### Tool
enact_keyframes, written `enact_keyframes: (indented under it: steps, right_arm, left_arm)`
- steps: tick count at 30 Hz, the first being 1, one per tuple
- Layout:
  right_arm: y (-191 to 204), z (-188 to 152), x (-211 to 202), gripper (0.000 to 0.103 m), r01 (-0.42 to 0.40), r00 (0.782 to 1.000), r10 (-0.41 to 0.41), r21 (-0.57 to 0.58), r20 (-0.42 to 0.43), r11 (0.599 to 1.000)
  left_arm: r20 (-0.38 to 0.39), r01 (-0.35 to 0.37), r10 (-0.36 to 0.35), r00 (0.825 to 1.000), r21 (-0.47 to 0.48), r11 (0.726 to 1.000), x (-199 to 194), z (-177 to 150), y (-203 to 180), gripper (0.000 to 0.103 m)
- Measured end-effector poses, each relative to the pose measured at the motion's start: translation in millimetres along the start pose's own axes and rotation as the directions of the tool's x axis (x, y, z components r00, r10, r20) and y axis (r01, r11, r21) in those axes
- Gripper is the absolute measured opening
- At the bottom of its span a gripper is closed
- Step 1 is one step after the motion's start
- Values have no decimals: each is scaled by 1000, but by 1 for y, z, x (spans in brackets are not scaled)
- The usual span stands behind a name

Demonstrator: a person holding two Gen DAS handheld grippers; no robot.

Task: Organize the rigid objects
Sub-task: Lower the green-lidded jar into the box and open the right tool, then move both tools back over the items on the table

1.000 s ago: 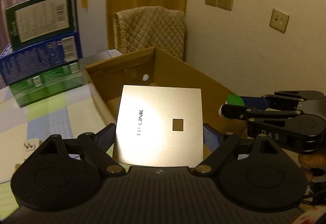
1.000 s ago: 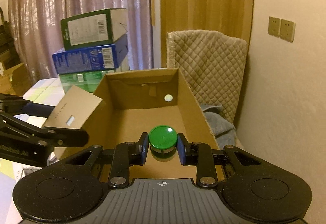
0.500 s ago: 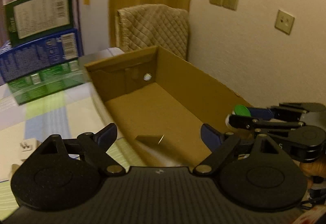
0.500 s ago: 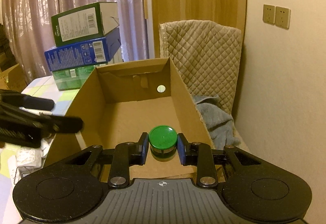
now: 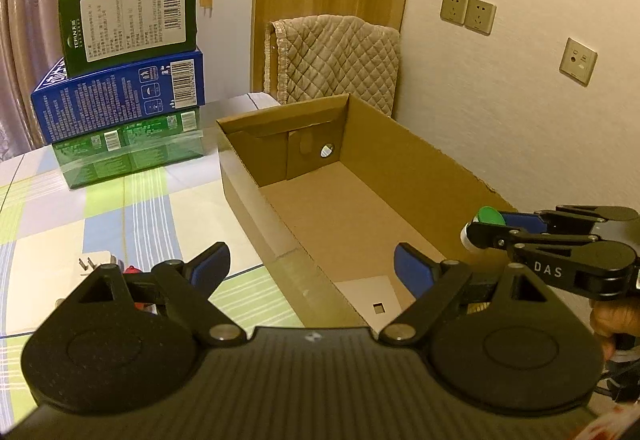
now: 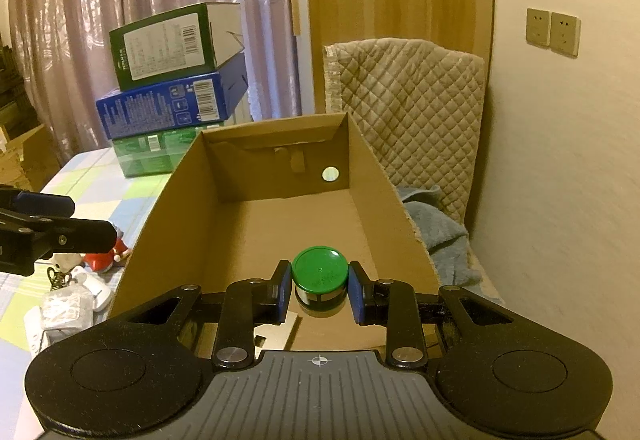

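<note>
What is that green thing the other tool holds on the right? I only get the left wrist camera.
Observer: A small jar with a green lid. The right gripper has its jaws shut on it.
Operator: Is it in the cardboard box?
Observer: It is held over the near end of the cardboard box, between its side walls. I cannot tell whether it touches the floor.
Operator: Is anything hidden behind the right wall?
Observer: A grey towel lies crumpled between the box and the quilted chair.

Left tongs [image 5: 310,266] spread empty over cardboard box [image 5: 400,160] — flat white square [image 5: 370,294] inside, near corner
</note>
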State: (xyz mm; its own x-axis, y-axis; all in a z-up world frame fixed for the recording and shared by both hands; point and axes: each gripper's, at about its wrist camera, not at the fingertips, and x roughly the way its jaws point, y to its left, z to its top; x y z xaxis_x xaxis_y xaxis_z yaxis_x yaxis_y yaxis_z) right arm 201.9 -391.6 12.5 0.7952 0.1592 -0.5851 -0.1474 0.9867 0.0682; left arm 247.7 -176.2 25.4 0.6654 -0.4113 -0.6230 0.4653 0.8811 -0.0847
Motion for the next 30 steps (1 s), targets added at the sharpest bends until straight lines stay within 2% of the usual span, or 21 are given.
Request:
enact_keyframes:
  steps: [6, 8, 10, 17, 24, 30]
  right_arm:
    - [-3, 0, 3, 26, -3, 1000, 3, 16, -2, 1000]
    - [-7, 3, 3, 30, 6, 1000, -6, 48, -8, 999]
    - [-10, 5, -1, 46, 13, 1000, -13, 68, 0, 998]
    - [0, 16, -32, 49, -16, 999, 13, 64, 53, 998]
    - [38, 33, -74, 50, -94, 986, 90, 26, 139, 995]
    - [86, 33, -95, 51, -176, 969, 178, -28, 170, 984]
  left_arm:
    - [-1, -3, 3, 1000, -9, 1000, -3, -3, 4, 86]
    - [4, -11, 11, 1000, -19, 1000, -7, -4, 8, 86]
    - [8, -19, 19, 1000, -31, 999, -12, -6, 13, 86]
    - [26, -70, 72, 997, -49, 996, -43, -10, 37, 86]
    - [38, -167, 170, 985, -71, 983, -92, -22, 73, 86]
    - [31, -234, 240, 970, -125, 964, -135, -46, 104, 86]
